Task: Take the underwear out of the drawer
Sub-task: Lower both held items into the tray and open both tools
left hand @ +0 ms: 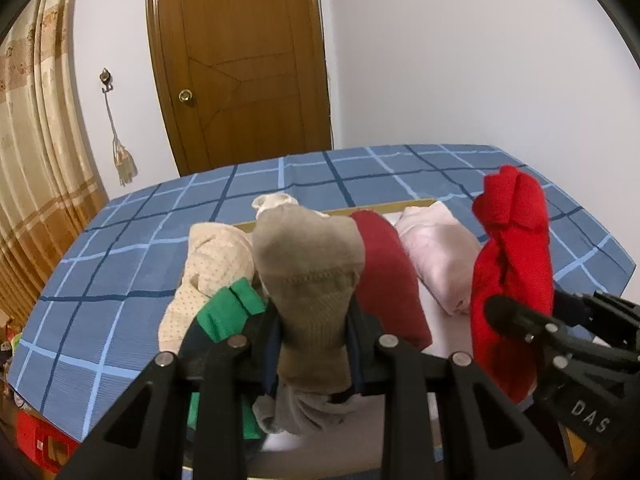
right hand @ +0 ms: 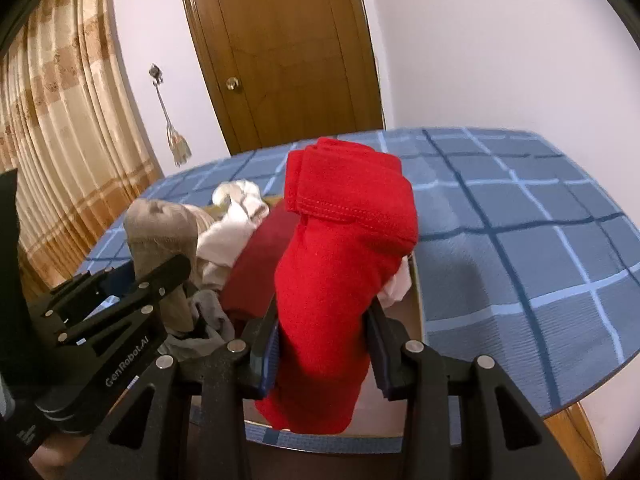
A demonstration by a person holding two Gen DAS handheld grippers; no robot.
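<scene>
Over on the far left a striped curtain (left hand: 44, 152) hangs by the wall, with a tassel (left hand: 124, 160) on a hook and a wooden door (left hand: 240, 64) next to it. Closer in, the bed's blue checked sheet (left hand: 120, 248) runs under a shallow open drawer (left hand: 400, 205), or maybe a box, hard to say, packed with folded stuff: a cream dotted piece (left hand: 208, 276) on the left, something green (left hand: 232, 312) beside it, then a dark red piece (left hand: 386, 276) and a pale pink one (left hand: 438, 256).

Left gripper (left hand: 316, 320) is clamped on a grey-beige folded garment (left hand: 310, 272), jaws only narrowly apart because the fabric squishes down thin. It's raised clear above the pile, so I'd call that one out of the drawer already.

Further right, the right gripper (right hand: 326, 342) is pinching a bright red folded piece (right hand: 344, 264), jaws a bit wider since that bundle is chunkier. It's gripped low so the roll stands up instead of unravelling, I think. It hangs over the drawer's right end, not resting on anything.

Both grabs look solid to me. Next job is probably setting them down on the sheet.
</scene>
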